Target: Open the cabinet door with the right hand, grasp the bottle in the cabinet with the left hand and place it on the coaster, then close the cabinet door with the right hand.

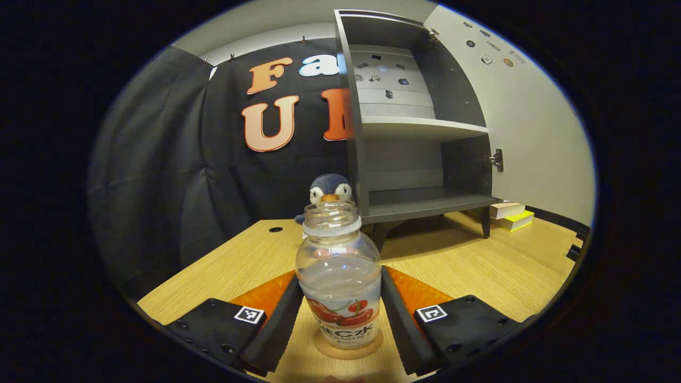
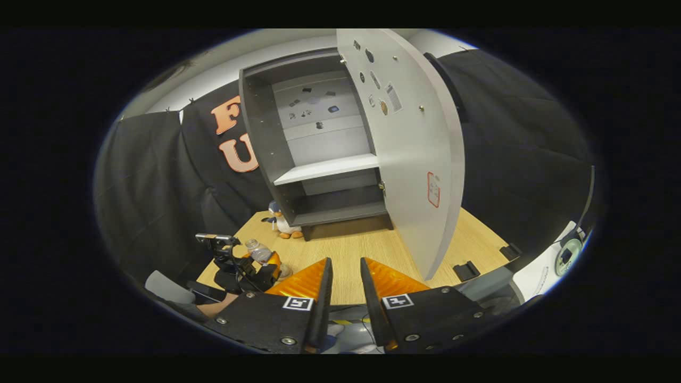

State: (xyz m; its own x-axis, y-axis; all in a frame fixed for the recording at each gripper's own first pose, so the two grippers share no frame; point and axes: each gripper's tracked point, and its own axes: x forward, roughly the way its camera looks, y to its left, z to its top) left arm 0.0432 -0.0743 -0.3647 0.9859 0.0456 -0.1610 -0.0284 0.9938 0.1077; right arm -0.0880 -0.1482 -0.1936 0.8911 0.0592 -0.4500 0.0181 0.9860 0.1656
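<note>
One bottle (image 1: 339, 276): light, clear plastic, uncapped, slippery; stands on the coaster (image 1: 348, 344).
Left gripper (image 1: 340, 314): jaws hug its waist.
Right gripper (image 2: 345, 298): jaws slightly parted, empty.
Cabinet door (image 2: 409, 154): open.

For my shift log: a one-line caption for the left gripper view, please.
Left gripper holds the capless bottle upright on the coaster, open cabinet behind.
</note>
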